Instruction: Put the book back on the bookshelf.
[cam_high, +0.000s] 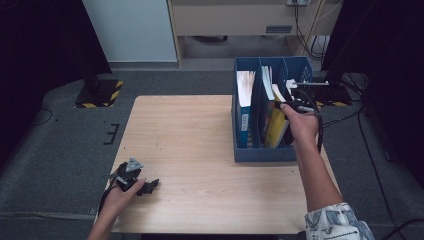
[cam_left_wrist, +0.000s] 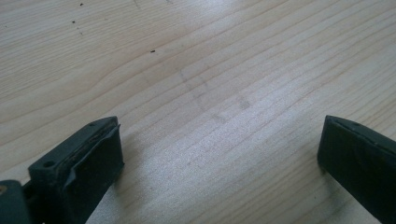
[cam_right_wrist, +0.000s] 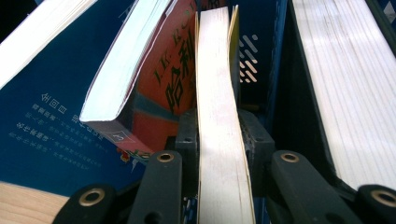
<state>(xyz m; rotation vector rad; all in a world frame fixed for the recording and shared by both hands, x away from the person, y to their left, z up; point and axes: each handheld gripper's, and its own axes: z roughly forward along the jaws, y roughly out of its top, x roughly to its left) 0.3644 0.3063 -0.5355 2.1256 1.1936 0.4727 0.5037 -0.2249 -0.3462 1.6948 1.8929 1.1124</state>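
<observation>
- Our right gripper (cam_right_wrist: 219, 135) has its black jaws pinched on the thin yellow-covered book (cam_right_wrist: 219, 140), one pad pressing each cover, page edges facing us.
- That book stands tilted in the blue plastic three-slot file rack (cam_high: 260, 152), at the rack's right end in the high view (cam_high: 276, 125).
- Beside it leans a red-covered paperback book (cam_right_wrist: 159, 79); a blue-covered book (cam_high: 244, 107) fills the rack's left slot.
- Our left gripper (cam_left_wrist: 219, 154) has its jaws spread wide with nothing between them, low over the pale wooden table (cam_left_wrist: 201, 70).
- In the high view, that left gripper (cam_high: 142, 186) sits near the table's front left corner, well apart from the rack.
</observation>
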